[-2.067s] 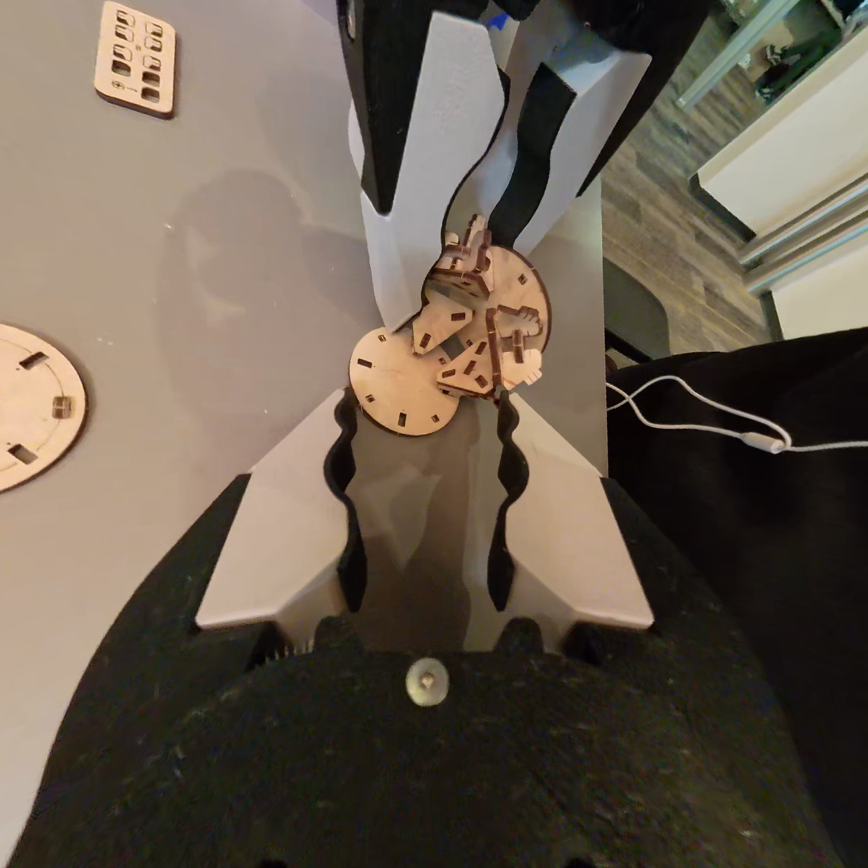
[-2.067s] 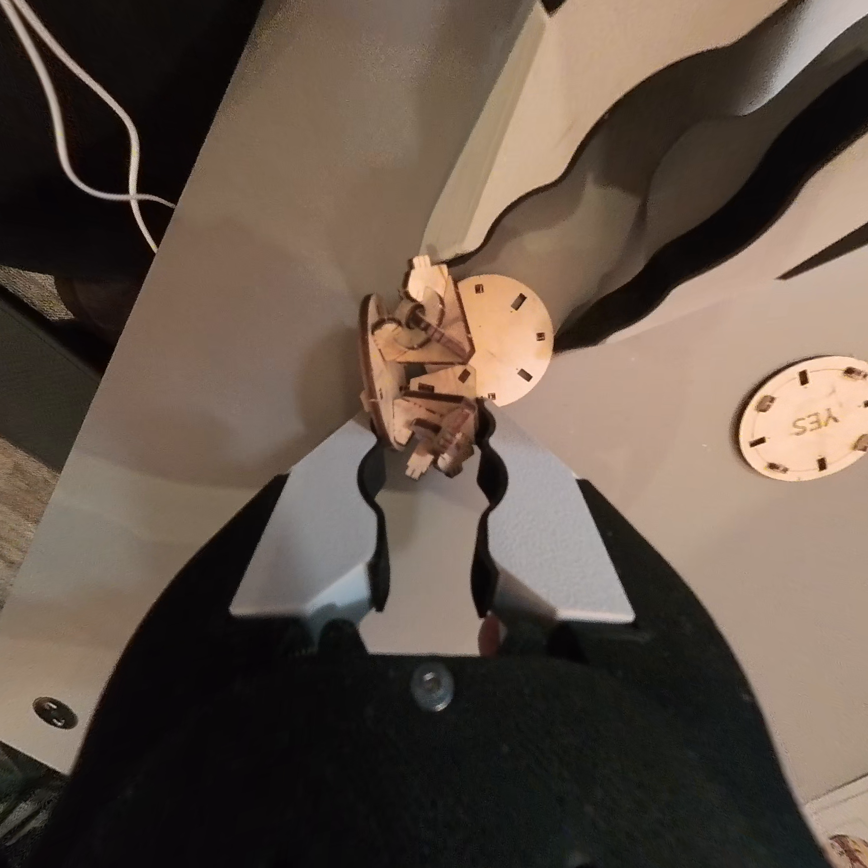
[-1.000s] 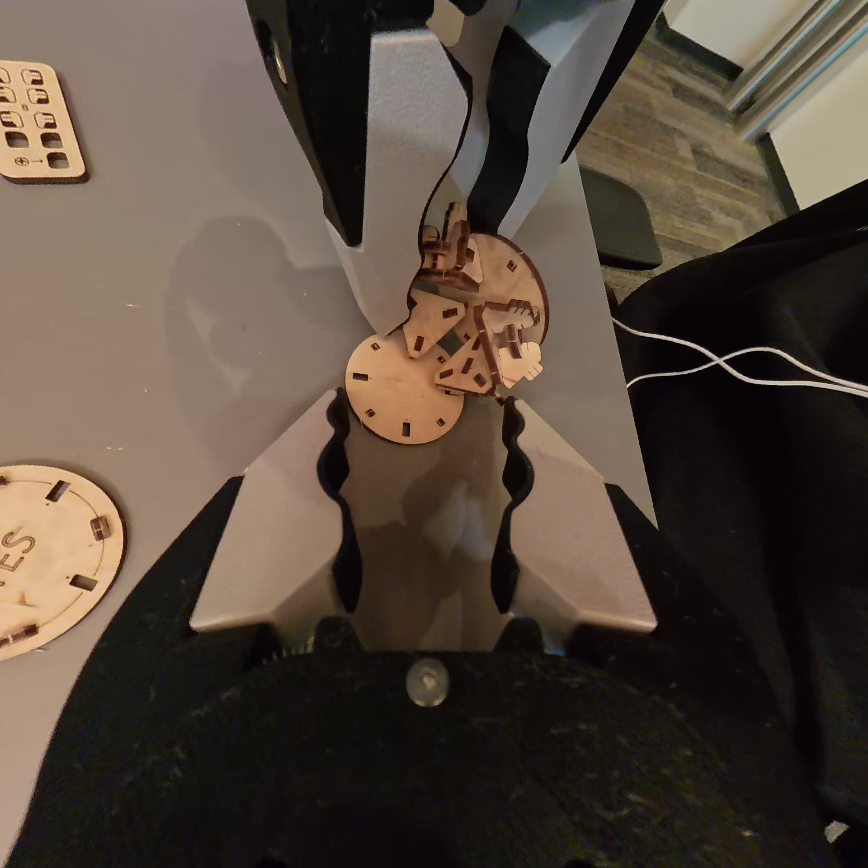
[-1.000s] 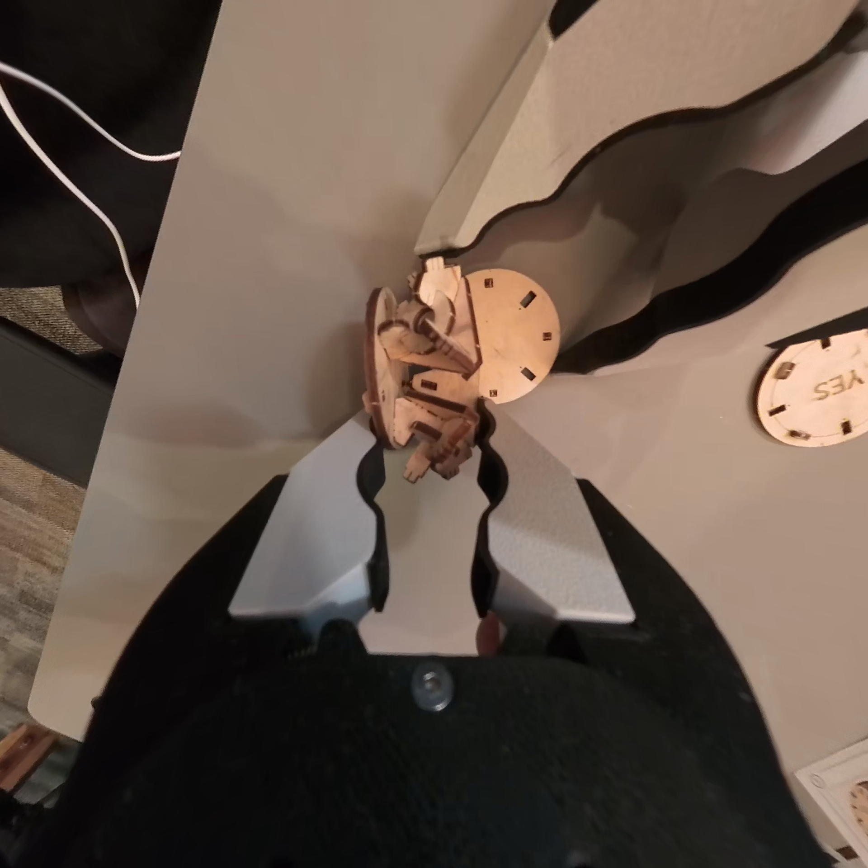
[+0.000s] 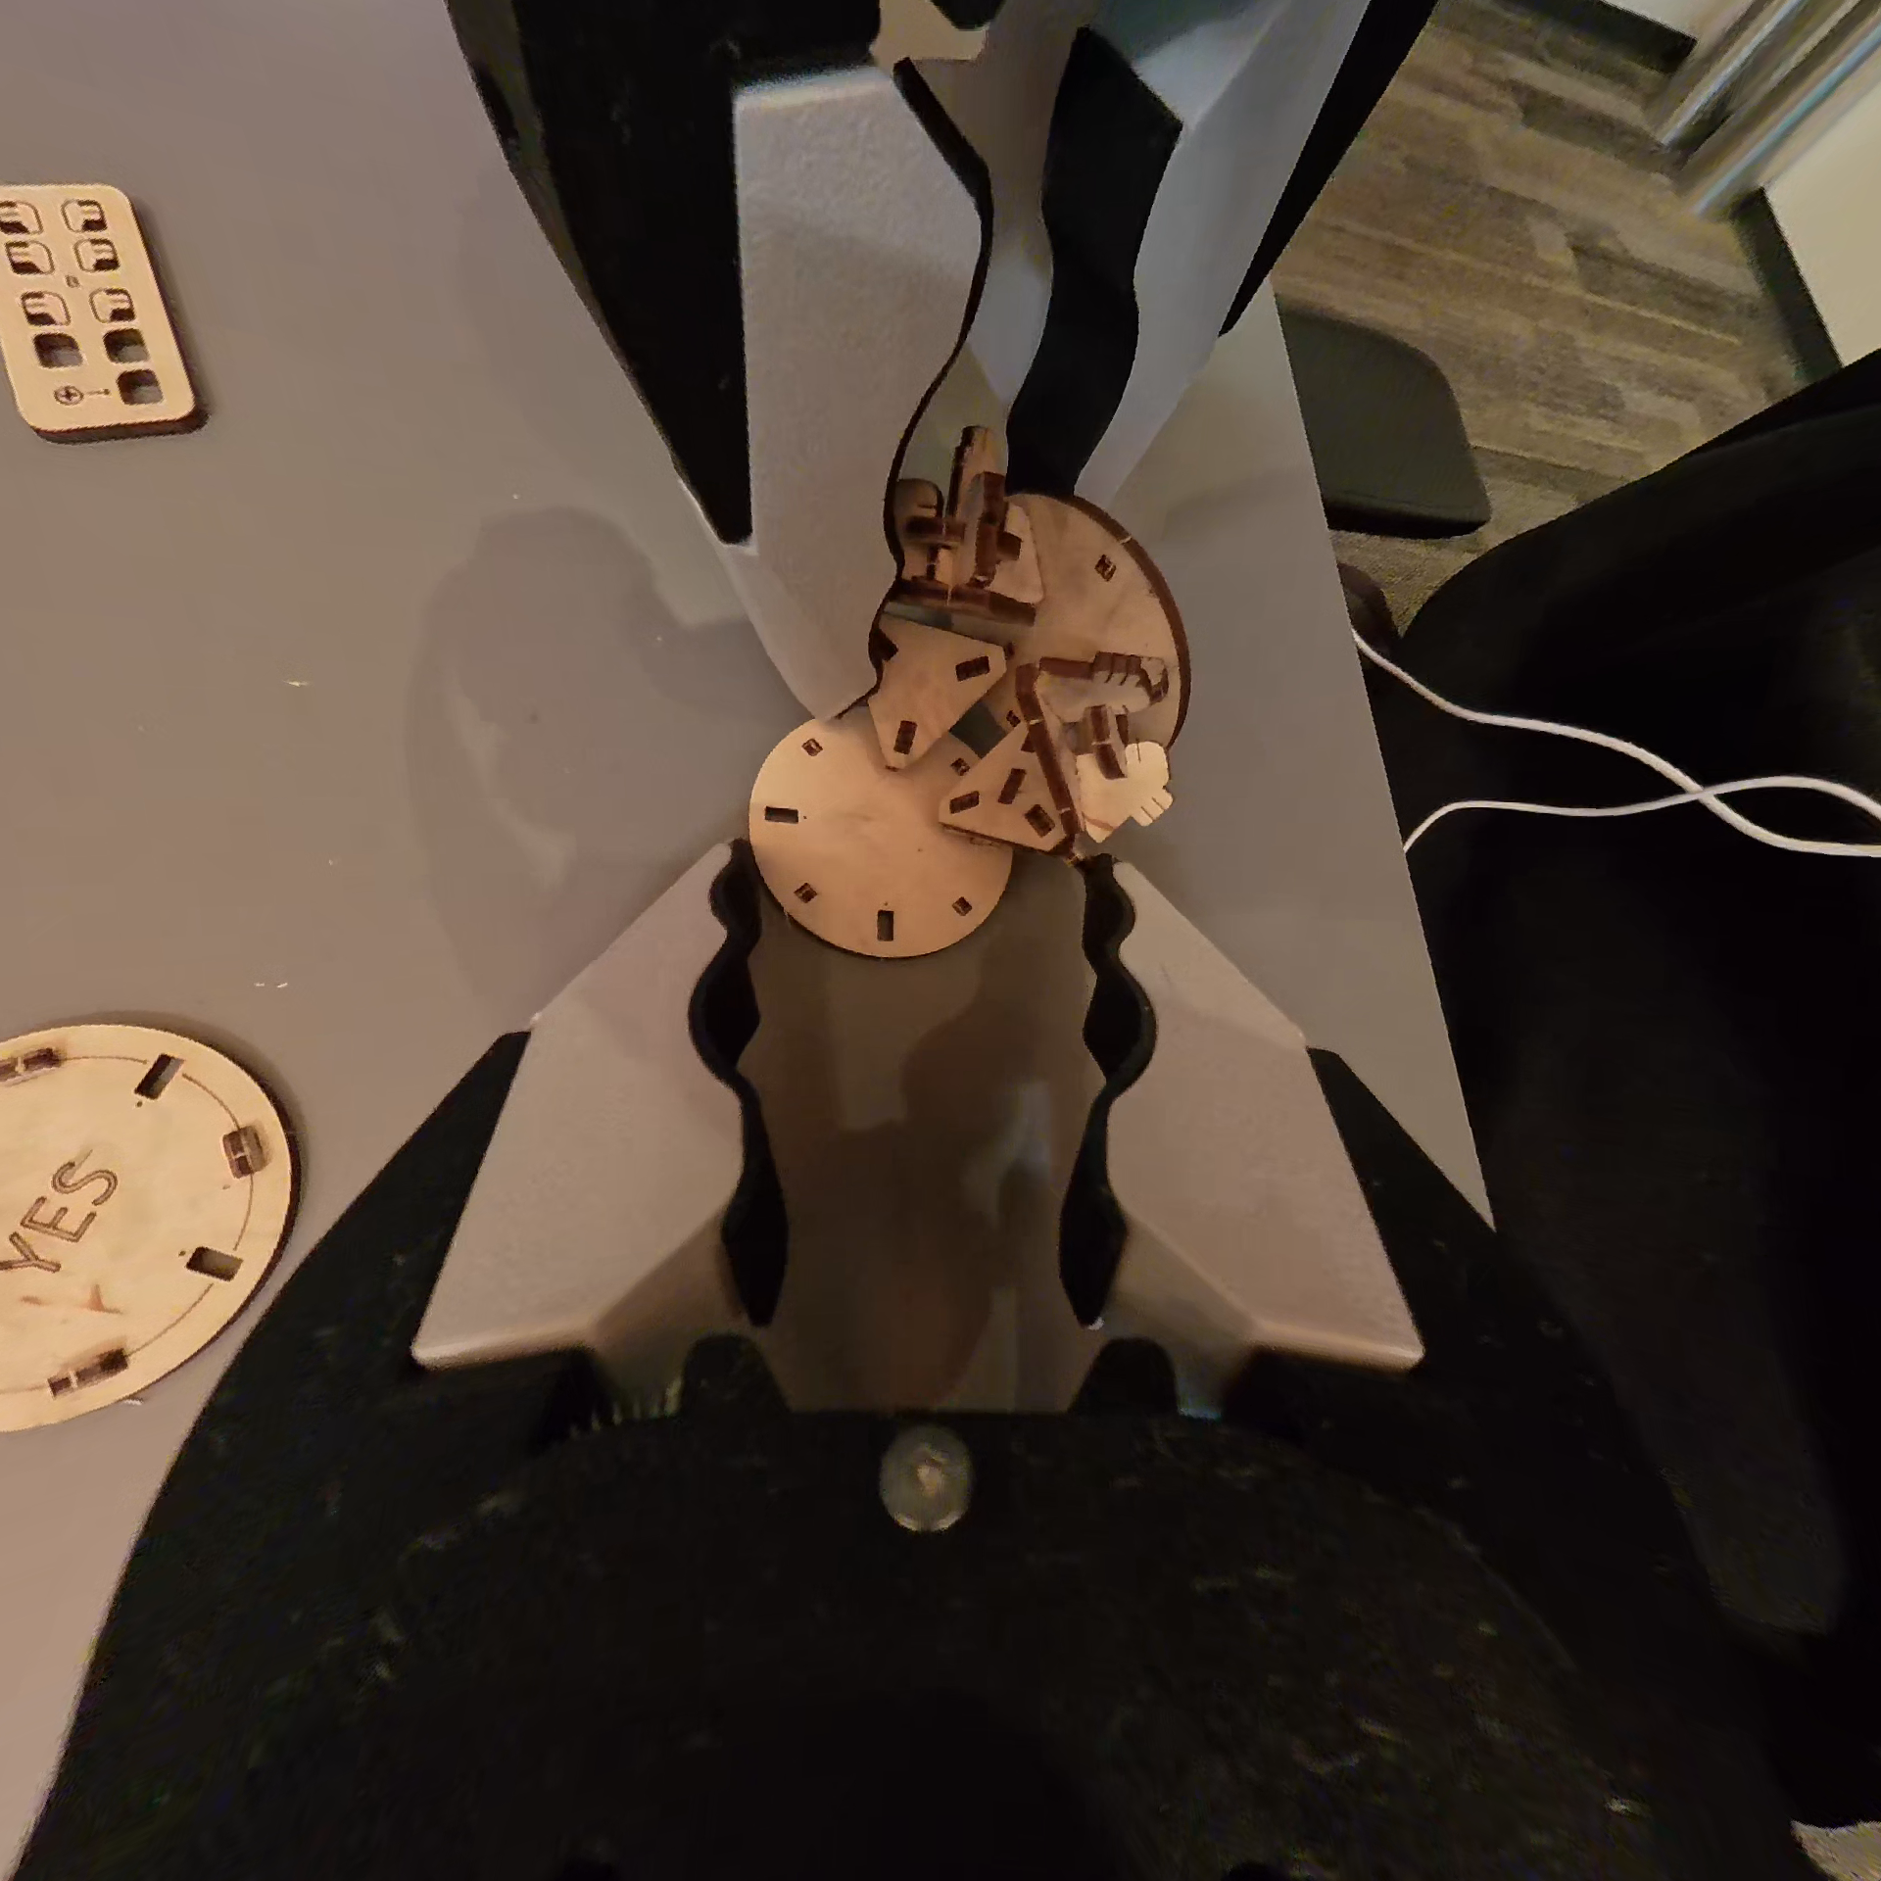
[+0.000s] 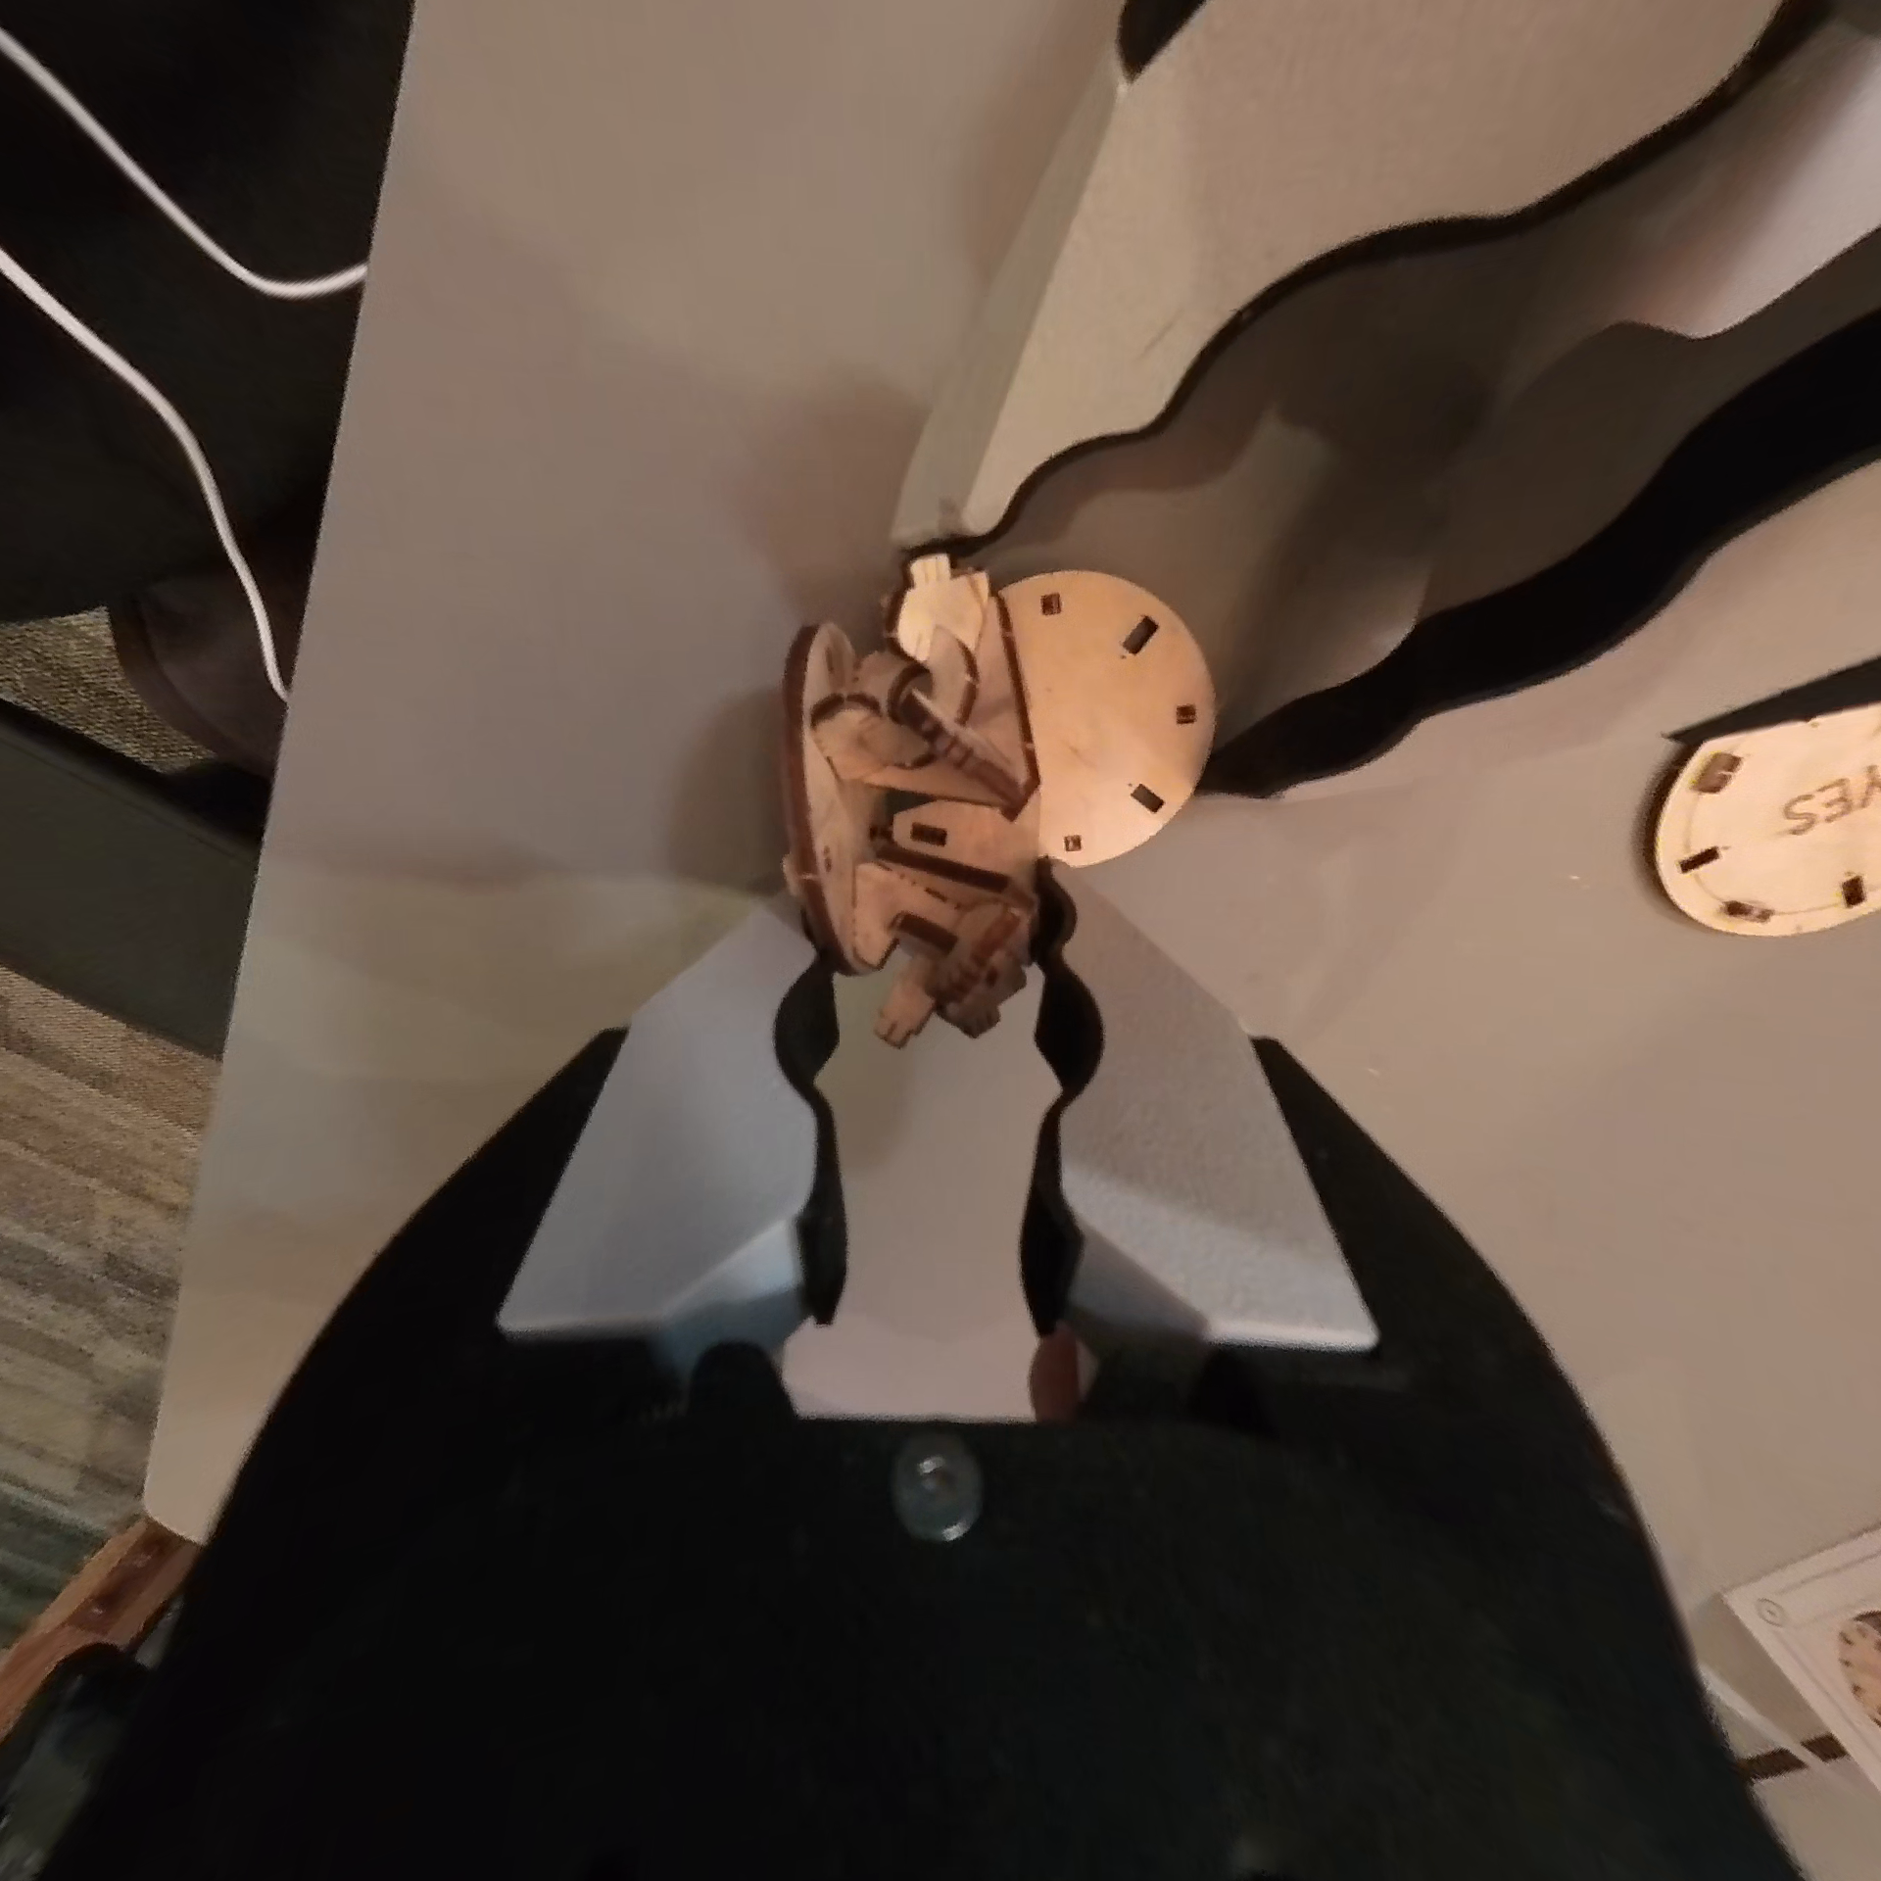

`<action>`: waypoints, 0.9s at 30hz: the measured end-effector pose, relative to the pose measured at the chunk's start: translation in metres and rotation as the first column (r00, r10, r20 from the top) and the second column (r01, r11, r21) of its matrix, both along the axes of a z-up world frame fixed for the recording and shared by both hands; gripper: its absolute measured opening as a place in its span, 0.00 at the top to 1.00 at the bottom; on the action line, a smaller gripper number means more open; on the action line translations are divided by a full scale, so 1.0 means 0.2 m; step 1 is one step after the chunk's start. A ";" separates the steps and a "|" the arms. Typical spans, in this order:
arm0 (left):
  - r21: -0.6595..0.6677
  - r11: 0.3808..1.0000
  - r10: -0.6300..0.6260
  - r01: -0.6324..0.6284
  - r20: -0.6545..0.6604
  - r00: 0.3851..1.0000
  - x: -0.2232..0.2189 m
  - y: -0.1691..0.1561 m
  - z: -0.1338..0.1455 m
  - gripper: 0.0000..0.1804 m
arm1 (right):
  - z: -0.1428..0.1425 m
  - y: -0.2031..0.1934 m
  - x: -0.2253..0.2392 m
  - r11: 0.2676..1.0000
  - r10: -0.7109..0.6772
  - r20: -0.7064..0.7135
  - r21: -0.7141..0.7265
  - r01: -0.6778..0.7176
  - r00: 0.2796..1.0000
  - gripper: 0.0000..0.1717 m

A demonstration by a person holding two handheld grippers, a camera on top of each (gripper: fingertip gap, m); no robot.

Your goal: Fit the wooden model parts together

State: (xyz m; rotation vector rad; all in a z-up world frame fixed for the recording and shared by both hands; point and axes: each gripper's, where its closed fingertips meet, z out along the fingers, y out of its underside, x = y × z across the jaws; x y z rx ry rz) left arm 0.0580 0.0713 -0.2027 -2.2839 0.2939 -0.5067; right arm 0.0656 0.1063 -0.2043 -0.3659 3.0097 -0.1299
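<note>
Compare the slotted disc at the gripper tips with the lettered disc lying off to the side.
The slotted disc is smaller, plain-faced and joined to a wooden assembly between both grippers. The lettered disc is larger, bears writing and a scored ring, and lies flat, alone on the grey table. Both are pale round plywood with rectangular slots.

Grey table (image 5: 305, 713); lettered wooden disc (image 5: 112, 1221), slotted wooden card (image 5: 92, 305)

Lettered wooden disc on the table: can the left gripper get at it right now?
Probably yes. The lettered wooden disc lies flat on the grey table, left of the left gripper, with nothing between. But its jaws flank the wooden assembly that the right gripper grips.
</note>
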 end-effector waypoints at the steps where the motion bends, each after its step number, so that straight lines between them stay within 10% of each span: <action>1: 0.001 1.000 0.000 0.000 -0.004 1.000 0.00 0.00 0.00 0.65 | 0.00 0.00 0.00 1.000 0.002 -0.003 0.004 -0.002 1.000 0.80; 27: -0.032 0.997 0.074 -0.068 0.279 0.957 -0.04 -0.01 0.06 0.69 | 0.00 0.01 0.00 0.999 0.015 -0.022 0.030 -0.014 1.000 0.80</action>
